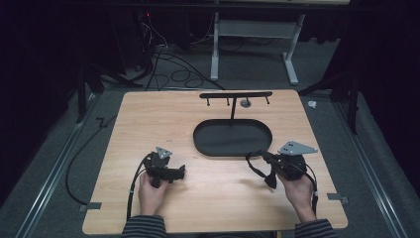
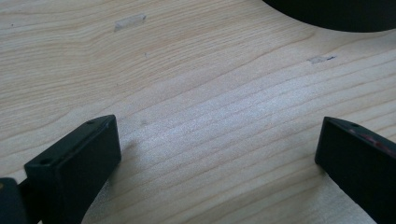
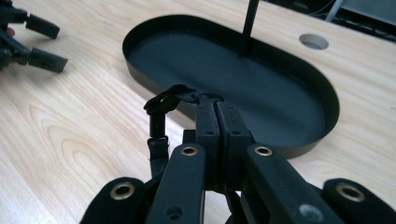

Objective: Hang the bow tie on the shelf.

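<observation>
— While I look down from the high view, starting at the lower left of the frame: what do you have there?

— I have the left gripper (image 1: 174, 173) in the person's left hand (image 1: 150, 192), low over the wooden table (image 1: 148, 119), left of centre. Its jaws stand wide apart with nothing between them. In the left gripper view I see both black jaws rising from the bottom corners, bare wood grain between them, and two small scraps of clear tape (image 2: 130, 21) on the wood in the upper half of that frame.

— And moving toward the middle?

— A black oval tray (image 1: 233, 139) sits at the centre of the high view, slightly right. A thin upright post (image 1: 233, 110) rises from its far side and carries a crossbar (image 1: 236, 95) with short pegs hanging under it. Just behind the post is a round hole (image 1: 245, 103) in the tabletop. I see the tray's curved edge again at the upper right of the left gripper view.

— What about the right side?

— The right gripper (image 1: 261, 159) is in the right hand (image 1: 297, 190), at the lower right of the high view, near the tray's near right rim. Its jaws are pressed together on a black strap (image 3: 169, 103). In the right gripper view the strap loops up and to the left of the jaw tips, a buckle-like piece hanging down from it, with the tray just beyond. I also see the left gripper's spread jaws at that frame's upper left corner.
</observation>
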Action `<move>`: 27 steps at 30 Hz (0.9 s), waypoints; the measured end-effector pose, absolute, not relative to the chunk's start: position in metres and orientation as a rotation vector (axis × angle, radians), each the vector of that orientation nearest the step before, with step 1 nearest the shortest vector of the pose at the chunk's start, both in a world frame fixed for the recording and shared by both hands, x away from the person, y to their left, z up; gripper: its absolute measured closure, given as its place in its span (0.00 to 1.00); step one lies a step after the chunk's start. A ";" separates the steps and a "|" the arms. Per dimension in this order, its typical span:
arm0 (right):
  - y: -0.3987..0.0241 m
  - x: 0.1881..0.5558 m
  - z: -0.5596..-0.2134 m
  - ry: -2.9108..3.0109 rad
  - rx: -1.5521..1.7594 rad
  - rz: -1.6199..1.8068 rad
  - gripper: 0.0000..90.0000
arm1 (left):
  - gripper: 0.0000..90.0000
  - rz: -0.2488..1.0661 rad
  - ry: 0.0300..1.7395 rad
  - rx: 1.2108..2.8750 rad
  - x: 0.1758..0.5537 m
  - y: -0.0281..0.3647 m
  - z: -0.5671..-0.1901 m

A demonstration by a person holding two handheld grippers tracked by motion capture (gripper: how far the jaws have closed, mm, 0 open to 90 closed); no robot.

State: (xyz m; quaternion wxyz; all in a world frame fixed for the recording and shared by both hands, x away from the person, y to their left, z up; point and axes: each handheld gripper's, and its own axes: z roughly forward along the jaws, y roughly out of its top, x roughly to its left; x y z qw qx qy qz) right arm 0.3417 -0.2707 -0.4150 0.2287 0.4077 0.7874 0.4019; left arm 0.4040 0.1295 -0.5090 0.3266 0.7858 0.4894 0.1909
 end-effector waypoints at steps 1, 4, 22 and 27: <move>-0.271 0.344 -0.411 2.163 1.121 1.111 1.00 | 0.01 0.500 1.282 2.058 0.404 0.129 -0.509; -0.271 0.348 -0.408 2.159 1.117 1.111 1.00 | 0.01 0.500 1.282 2.059 0.404 0.129 -0.509; -0.268 0.370 -0.381 2.153 1.106 1.160 1.00 | 0.01 0.500 1.282 2.059 0.404 0.130 -0.509; -0.268 0.378 -0.376 2.151 1.115 1.169 1.00 | 0.01 0.500 1.281 2.060 0.404 0.130 -0.509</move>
